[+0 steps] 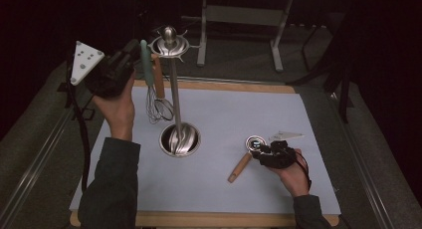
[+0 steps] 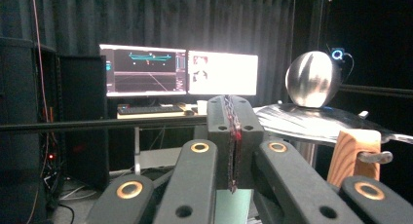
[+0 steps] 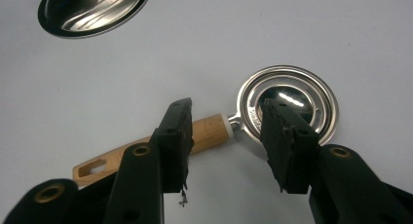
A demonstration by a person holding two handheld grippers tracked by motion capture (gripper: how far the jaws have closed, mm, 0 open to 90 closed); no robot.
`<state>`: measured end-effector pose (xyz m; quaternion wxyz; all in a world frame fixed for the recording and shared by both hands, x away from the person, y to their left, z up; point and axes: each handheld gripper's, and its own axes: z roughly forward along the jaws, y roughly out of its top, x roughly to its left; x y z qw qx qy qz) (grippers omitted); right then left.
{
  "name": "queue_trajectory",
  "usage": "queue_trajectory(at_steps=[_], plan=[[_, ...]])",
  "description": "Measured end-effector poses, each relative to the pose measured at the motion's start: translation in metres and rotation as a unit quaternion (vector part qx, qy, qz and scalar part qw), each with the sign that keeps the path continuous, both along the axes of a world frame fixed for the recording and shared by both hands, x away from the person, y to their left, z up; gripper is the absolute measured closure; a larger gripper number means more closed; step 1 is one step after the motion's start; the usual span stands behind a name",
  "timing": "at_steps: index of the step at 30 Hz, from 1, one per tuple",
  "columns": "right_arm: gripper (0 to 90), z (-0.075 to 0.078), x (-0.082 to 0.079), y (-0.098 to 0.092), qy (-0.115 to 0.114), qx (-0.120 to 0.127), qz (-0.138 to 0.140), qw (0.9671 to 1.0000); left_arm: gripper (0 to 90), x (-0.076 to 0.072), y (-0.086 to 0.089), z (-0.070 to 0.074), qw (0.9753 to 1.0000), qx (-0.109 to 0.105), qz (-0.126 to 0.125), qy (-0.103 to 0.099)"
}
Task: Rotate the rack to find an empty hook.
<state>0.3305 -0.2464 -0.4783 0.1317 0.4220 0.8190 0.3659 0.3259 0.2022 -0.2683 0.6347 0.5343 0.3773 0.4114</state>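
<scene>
A steel utensil stand rises from a round base, with a ball on its hook disc. My left gripper is raised beside the disc, jaws pressed together on a teal-handled whisk that hangs upright. Next to it a wooden-handled utensil hangs from a hook. A steel strainer spoon with a wooden handle lies on the mat. My right gripper is open just above it, its jaws on either side of the spot where handle meets bowl.
A pale mat covers the wooden table, with free room at the right and front. The stand's base lies beyond the right gripper. Monitors on a desk sit behind the stand. A metal frame stands past the table's far edge.
</scene>
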Motion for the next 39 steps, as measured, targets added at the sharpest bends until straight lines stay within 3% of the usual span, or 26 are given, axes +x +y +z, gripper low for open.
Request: queue_trajectory(at_steps=[18,24,34,39], plan=[[55.0,0.000,0.000,0.000,0.000,0.000,0.000,1.0000,88.8,0.009,-0.001,0.003,0.9999,0.003,0.011,0.010],[55.1,0.002,0.000,-0.004,-0.002,0.004,-0.006,1.0000,88.6,0.005,0.002,0.002,0.9999,0.007,0.010,0.011],[55.8,0.002,0.002,-0.014,-0.001,0.007,-0.022,0.9997,86.9,-0.009,0.014,-0.020,0.9994,0.014,0.006,0.030],[56.2,0.000,0.002,-0.013,0.006,0.005,-0.020,0.9998,85.4,-0.012,0.022,-0.040,0.9986,0.009,-0.002,0.053]])
